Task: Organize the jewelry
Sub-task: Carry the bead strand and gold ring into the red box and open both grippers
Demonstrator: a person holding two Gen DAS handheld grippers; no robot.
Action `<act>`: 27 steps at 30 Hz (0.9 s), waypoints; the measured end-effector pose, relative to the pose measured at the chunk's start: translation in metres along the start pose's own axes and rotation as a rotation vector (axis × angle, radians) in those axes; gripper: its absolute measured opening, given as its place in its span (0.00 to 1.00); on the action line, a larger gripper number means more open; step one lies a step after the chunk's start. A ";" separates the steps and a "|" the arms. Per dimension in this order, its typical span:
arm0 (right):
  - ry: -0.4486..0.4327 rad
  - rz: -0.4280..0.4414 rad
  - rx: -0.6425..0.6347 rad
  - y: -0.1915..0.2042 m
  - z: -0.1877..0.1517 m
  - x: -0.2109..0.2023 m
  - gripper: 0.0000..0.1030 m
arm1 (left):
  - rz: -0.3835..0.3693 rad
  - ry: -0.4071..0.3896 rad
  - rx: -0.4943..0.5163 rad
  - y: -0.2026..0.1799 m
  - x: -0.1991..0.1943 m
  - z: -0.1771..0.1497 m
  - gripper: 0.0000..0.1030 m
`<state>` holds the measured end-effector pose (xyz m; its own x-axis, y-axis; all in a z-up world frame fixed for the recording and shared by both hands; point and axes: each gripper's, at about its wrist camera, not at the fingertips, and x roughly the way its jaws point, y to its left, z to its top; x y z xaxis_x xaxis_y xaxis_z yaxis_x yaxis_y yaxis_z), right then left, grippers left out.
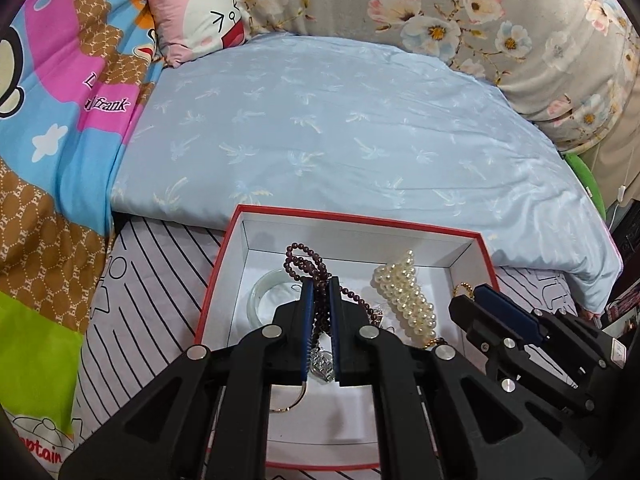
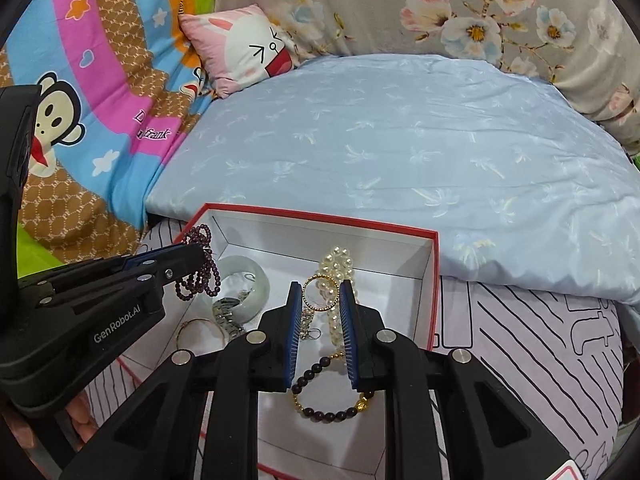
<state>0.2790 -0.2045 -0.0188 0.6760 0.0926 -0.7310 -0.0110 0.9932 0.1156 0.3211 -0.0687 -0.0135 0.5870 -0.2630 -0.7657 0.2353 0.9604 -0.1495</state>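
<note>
We see the bed's striped sheet (image 1: 160, 264) carrying the red-rimmed box (image 1: 224, 264), which sits right against the folded pale blue quilt (image 1: 320, 128); the cartoon monkey blanket (image 2: 100, 92) lies bunched to the left, with the pink bunny pillow (image 2: 244, 48) and floral bedding (image 2: 460, 12) at the back

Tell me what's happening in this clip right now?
A person is sorting jewelry in a red-rimmed white cardboard box on a bed. The left hand-held gripper is shut on a dark purple beaded necklace, holding it up over the box. The right hand-held gripper holds a thin gold ring bangle between its fingers. A white pearl bracelet and a pale jade bangle lie inside.
</note>
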 end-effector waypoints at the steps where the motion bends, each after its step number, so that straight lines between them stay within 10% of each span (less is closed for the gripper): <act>1: 0.002 -0.001 0.001 -0.001 0.000 0.002 0.17 | 0.002 0.004 0.000 0.000 0.004 0.000 0.06; 19: 0.023 -0.017 -0.004 0.003 0.002 0.024 0.18 | -0.004 0.015 0.007 -0.004 0.025 0.002 0.08; 27: -0.001 -0.068 -0.003 0.004 -0.004 0.010 0.47 | 0.048 -0.022 0.002 0.000 0.011 -0.001 0.33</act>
<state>0.2824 -0.1998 -0.0284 0.6758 0.0244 -0.7367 0.0329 0.9975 0.0632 0.3268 -0.0711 -0.0231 0.6149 -0.2183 -0.7578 0.2076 0.9718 -0.1114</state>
